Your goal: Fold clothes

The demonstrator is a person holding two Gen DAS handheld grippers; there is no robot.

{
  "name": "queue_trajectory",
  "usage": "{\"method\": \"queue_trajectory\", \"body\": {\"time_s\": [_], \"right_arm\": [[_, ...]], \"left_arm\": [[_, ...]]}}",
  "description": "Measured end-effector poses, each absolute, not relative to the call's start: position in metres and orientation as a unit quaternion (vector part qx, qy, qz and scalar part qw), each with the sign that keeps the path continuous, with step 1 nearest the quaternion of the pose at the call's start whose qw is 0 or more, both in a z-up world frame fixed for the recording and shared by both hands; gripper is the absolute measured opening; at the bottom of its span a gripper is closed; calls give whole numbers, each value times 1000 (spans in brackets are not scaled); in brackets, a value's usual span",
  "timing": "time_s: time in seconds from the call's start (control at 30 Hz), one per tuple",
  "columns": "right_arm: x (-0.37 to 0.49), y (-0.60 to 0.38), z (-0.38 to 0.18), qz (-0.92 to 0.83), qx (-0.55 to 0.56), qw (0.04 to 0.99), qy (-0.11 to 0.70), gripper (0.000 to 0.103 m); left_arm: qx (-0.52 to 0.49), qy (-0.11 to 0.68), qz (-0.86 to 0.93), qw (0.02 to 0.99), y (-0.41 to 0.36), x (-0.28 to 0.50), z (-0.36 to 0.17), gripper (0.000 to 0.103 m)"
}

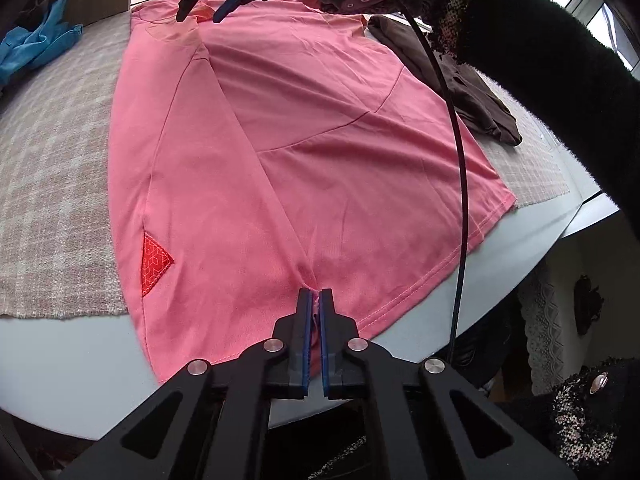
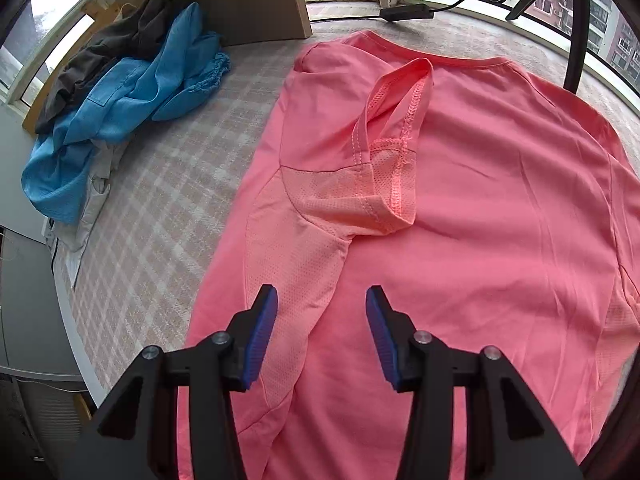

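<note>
While one smooth pink shirt [image 1: 288, 160] is spread flat, its near hem is pinched by the left gripper [image 1: 316, 300]; the right gripper [image 2: 322, 300] is held spread above the mesh sleeve [image 2: 332, 196].

The T-shirt [image 1: 320, 152] lies spread flat on the checked cloth [image 1: 52, 184] that covers the table [image 1: 72, 364], its hem at the table's near edge and its collar toward the windows. One sleeve [image 2: 384, 168] lies folded inward on the T-shirt. A heap of clothes [image 2: 120, 112] sits on the cloth to the T-shirt's left, before an upright board [image 2: 256, 0]. A folded garment [image 1: 460, 88] lies just beside the T-shirt's right edge.
</note>
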State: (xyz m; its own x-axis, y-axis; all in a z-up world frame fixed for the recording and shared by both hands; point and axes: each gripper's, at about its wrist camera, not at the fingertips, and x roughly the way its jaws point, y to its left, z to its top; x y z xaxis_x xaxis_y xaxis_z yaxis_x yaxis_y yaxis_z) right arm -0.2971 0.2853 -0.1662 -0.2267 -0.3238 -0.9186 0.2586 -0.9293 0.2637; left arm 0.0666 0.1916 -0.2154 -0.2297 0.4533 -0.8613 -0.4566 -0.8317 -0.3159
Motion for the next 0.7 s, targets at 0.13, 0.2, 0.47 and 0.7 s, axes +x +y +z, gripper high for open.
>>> {"method": "queue_trajectory", "body": {"time_s": [0.13,0.2,0.47,0.7], "right_arm": [[-306,284,-173,-776,603,184,-19,46],[-309,283,-177,-773,606,186,-21,46],[-314,277,-178,-785,588,198,-8,21],[-308,286,-149,-810,543,223,-18,2]], "left_arm": [[-528,-23,787,319,190,69,-195,1],[-522,-13,786,331,195,73,-190,1],[-524,33,779,344,216,78,-194,1],[-516,11,775,366,213,77,-181,1]]}}
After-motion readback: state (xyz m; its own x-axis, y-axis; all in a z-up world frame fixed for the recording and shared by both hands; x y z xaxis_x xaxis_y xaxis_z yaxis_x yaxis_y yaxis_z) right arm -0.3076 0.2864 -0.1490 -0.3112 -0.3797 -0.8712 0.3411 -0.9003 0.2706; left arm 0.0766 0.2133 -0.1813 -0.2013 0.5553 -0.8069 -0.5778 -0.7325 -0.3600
